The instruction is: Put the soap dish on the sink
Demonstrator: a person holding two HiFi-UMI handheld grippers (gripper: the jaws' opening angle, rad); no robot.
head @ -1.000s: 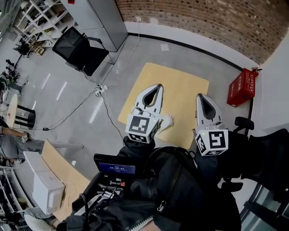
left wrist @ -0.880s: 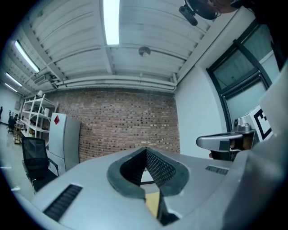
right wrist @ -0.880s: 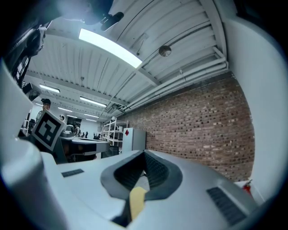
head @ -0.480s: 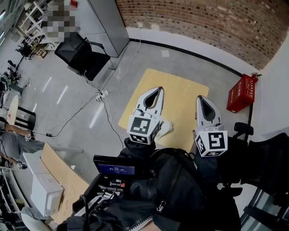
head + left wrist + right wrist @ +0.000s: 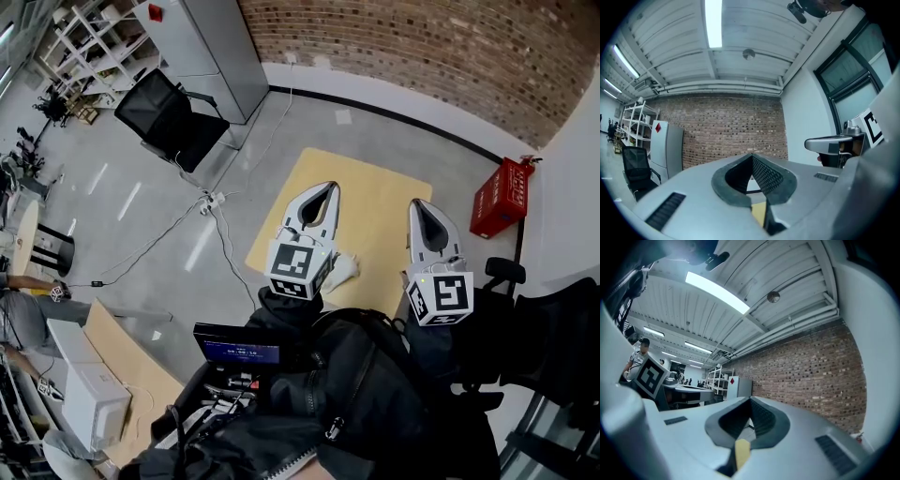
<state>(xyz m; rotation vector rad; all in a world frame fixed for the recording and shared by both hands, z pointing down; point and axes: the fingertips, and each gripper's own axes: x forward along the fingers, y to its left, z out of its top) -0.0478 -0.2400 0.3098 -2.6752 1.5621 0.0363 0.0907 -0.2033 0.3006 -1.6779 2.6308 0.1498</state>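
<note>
Soap dish and sink nowhere in sight: search first.
Head view: holds left tongs [image 5: 329, 185] and right tongs [image 5: 419, 202] level above a yellow mat [image 5: 375, 187], closed, empty. Left gripper view: shows shut tips, brick wall [image 5: 731, 126] beyond. Right gripper view: same, shut on nothing. Locate the dish before opening.

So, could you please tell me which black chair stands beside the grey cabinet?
The black chair at the head view's upper left, next to the grey cabinet; the other chair stands at the right edge.

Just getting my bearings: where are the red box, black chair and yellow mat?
Red box [image 5: 502, 192]: head view, its side.
Black chair [image 5: 150, 97]: head view, its backrest.
Yellow mat [image 5: 370, 202]: head view, bare middle.
</note>
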